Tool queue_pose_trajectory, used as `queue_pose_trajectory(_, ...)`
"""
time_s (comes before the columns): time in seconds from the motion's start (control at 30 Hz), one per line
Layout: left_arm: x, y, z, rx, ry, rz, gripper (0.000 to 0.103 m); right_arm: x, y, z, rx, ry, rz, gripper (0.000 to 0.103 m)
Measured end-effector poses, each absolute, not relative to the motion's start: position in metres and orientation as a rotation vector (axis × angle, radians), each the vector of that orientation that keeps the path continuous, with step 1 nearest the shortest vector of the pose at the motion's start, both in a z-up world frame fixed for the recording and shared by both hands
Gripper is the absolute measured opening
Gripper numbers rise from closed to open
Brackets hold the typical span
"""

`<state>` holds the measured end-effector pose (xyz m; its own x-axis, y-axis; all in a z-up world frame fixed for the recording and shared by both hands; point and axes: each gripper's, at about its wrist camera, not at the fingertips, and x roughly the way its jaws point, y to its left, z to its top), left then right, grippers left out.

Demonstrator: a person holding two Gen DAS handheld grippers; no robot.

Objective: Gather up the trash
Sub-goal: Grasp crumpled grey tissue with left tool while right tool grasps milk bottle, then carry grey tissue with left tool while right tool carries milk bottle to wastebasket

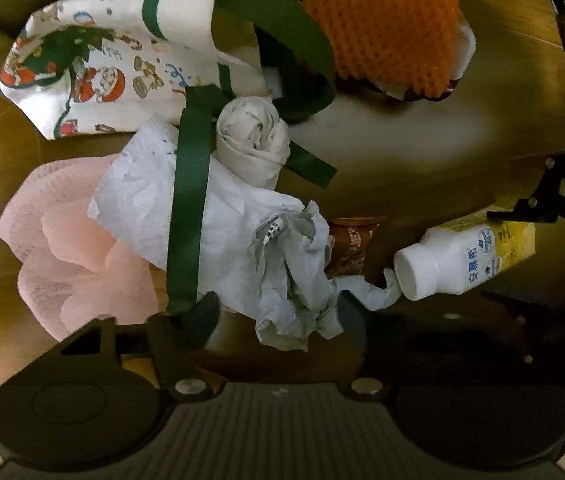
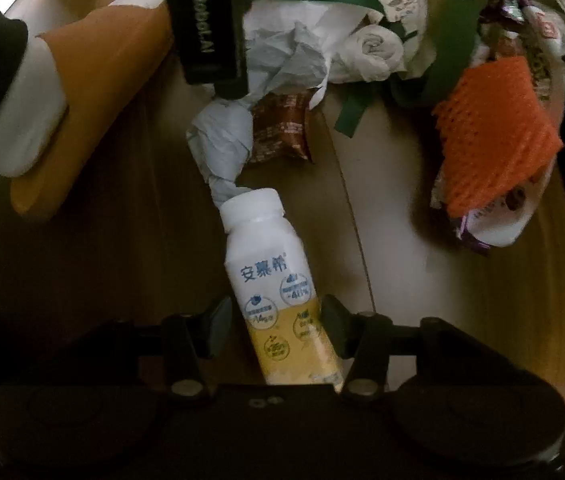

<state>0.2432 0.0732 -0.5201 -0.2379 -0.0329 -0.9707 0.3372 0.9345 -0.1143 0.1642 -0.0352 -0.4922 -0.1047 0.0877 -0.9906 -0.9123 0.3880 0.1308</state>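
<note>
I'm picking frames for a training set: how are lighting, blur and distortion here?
Left wrist view: dim and yellowish, fisheye bending at the edges, crumpled white paper fairly sharp, left gripper in deep shadow. Right wrist view: darker, bottle label readable, orange foam net slightly soft, corners black.

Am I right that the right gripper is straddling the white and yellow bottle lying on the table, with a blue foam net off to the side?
Not quite: the foam net is orange, not blue, as the right wrist view shows. The rest holds: the right gripper straddles the white and yellow bottle lying on the table.
</note>
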Motion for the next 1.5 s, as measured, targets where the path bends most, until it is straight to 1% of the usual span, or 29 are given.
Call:
queue_pose_trajectory(0.07,0.244,0.073,-0.522,0.221,1.783,-0.357,0.055,0.162,-0.034,-0.496,-0.82,1.402,1.018,0.049)
queue_pose_trajectory(0.1,0.244,0.073,-0.522,0.213,1.781,-0.361,0.05,0.162,-0.033,-0.498,-0.828,1.398,1.02,0.049)
queue_pose_trajectory(0.17,0.243,0.072,-0.526,0.195,1.78,-0.365,0.045,0.16,-0.032,-0.5,-0.836,1.388,1.023,0.048)
queue_pose_trajectory(0.27,0.243,0.071,-0.531,0.172,1.791,-0.368,0.032,0.158,-0.031,-0.502,-0.828,1.378,1.019,0.047)
queue_pose_trajectory(0.33,0.243,0.071,-0.532,0.14,1.797,-0.373,0.03,0.157,-0.033,-0.502,-0.82,1.373,1.014,0.046)
queue_pose_trajectory(0.37,0.243,0.071,-0.532,0.132,1.796,-0.375,0.022,0.157,-0.034,-0.502,-0.816,1.372,1.016,0.046)
queue_pose_trajectory(0.4,0.242,0.07,-0.532,0.126,1.796,-0.379,0.018,0.157,-0.034,-0.501,-0.814,1.367,1.016,0.045)
queue_pose_trajectory(0.43,0.242,0.071,-0.532,0.117,1.79,-0.386,0.018,0.156,-0.035,-0.5,-0.815,1.363,1.012,0.045)
queue_pose_trajectory(0.47,0.242,0.072,-0.529,0.108,1.775,-0.395,0.015,0.156,-0.036,-0.499,-0.816,1.366,1.001,0.045)
queue_pose_trajectory(0.67,0.248,0.074,-0.511,0.096,1.724,-0.429,0.011,0.172,-0.053,-0.486,-0.665,1.431,0.902,0.044)
queue_pose_trajectory(0.87,0.257,0.069,-0.463,0.155,1.64,-0.464,0.011,0.19,-0.067,-0.45,-0.579,1.416,0.79,0.044)
queue_pose_trajectory(1.0,0.268,0.064,-0.415,0.18,1.557,-0.472,0.011,0.203,-0.075,-0.411,-0.501,1.372,0.717,0.044)
queue_pose_trajectory(1.2,0.28,0.055,-0.335,0.201,1.434,-0.449,0.011,0.213,-0.089,-0.337,-0.406,1.266,0.634,0.044)
queue_pose_trajectory(1.33,0.279,0.052,-0.276,0.198,1.341,-0.413,0.011,0.214,-0.102,-0.285,-0.338,1.18,0.577,0.044)
queue_pose_trajectory(1.5,0.272,0.05,-0.198,0.169,1.207,-0.355,0.011,0.199,-0.112,-0.213,-0.329,1.035,0.537,0.044)
